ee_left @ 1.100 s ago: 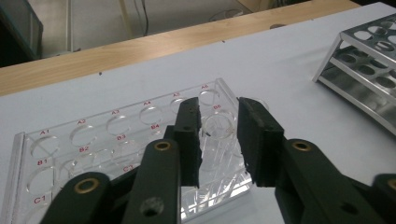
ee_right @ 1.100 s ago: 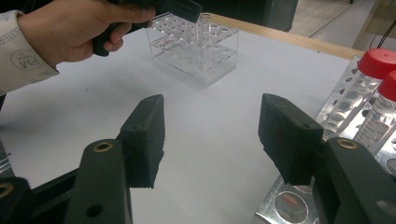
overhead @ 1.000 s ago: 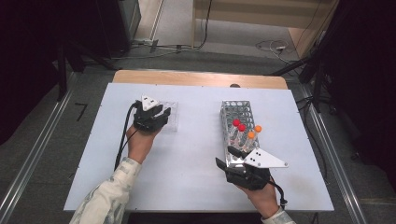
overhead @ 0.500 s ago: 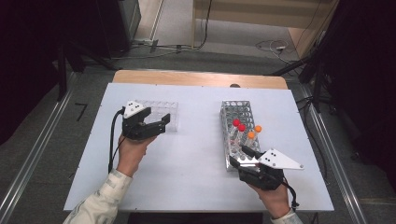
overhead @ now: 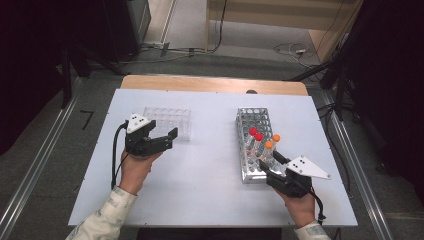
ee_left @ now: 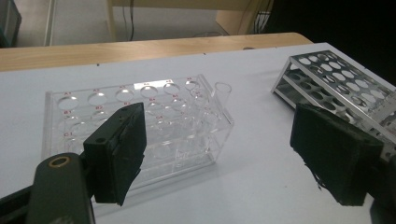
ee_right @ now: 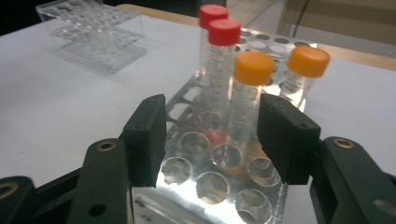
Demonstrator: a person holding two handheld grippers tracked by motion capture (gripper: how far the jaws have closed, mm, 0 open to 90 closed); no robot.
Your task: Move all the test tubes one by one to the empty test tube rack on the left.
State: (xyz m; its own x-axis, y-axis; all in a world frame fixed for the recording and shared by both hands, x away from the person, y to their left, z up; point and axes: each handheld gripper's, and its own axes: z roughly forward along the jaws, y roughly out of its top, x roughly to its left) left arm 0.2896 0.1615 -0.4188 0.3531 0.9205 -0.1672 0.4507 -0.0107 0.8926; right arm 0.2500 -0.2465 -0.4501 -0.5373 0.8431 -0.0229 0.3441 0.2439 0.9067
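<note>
Left gripper (overhead: 169,136) wide open, right gripper (overhead: 272,165) half-open, closing.

Clear rack (overhead: 167,121) lies left of metal rack (overhead: 255,145) holding tubes (overhead: 264,142).

Laboratory test station. Indicators: a white counter (overhead: 200,190) carrying a perforated metal tube rack (overhead: 254,145) loaded with capped sample tubes, two with red caps (ee_right: 219,25) and two with orange caps (ee_right: 253,67), and a clear acrylic rack (ee_left: 140,130) with rows of lettered and numbered wells. The counter stands on grey carpet between metal floor rails (overhead: 35,170), with cables (overhead: 295,50) lying on the floor beyond and dark equipment stands at both sides.
</note>
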